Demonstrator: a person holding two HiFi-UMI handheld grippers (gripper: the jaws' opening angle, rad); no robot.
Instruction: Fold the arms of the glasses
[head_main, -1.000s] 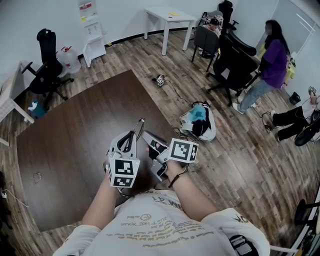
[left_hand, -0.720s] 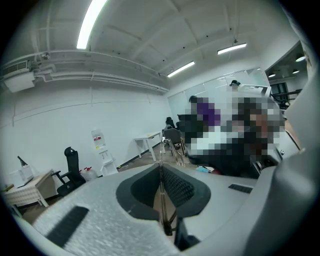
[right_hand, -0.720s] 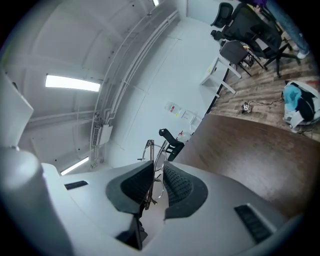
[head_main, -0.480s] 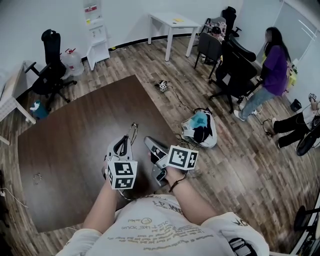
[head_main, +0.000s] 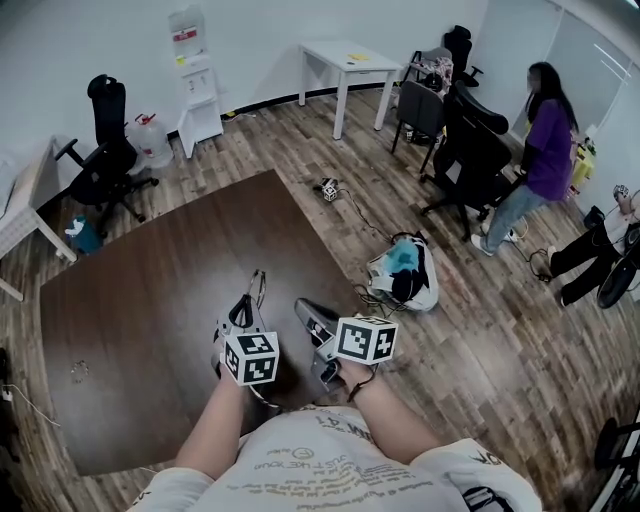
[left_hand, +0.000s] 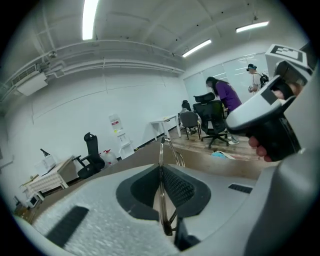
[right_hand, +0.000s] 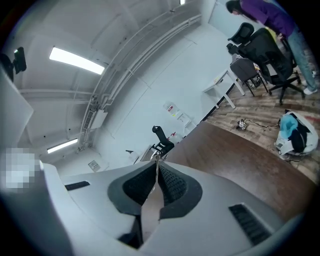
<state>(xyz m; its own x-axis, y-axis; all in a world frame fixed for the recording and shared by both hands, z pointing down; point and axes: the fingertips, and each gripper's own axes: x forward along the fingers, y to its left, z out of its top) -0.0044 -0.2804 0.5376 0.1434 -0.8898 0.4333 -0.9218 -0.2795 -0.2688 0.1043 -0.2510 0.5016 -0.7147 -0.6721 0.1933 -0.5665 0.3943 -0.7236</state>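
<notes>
Thin metal-framed glasses (head_main: 257, 285) stick out forward from my left gripper (head_main: 244, 308), which is shut on them above the dark brown table (head_main: 150, 290). In the left gripper view the wire frame (left_hand: 161, 195) runs along the slit between the pads, and a lens rim rises beyond the tips. My right gripper (head_main: 302, 306) is close by on the right, also in a hand (left_hand: 260, 112). Its jaws are closing and nearly together (right_hand: 157, 167). A thin shiny wire, apparently a glasses arm, lies pinched between the pads.
A bag (head_main: 402, 270) and a small marker cube (head_main: 328, 188) lie on the wooden floor right of the table. Office chairs (head_main: 100, 150), a white desk (head_main: 345, 55) and a person in purple (head_main: 545, 140) are farther off. A small object (head_main: 78, 372) lies near the table's left edge.
My left gripper has come down and back toward my body with the glasses. The right gripper stayed close beside it, rolling a little.
</notes>
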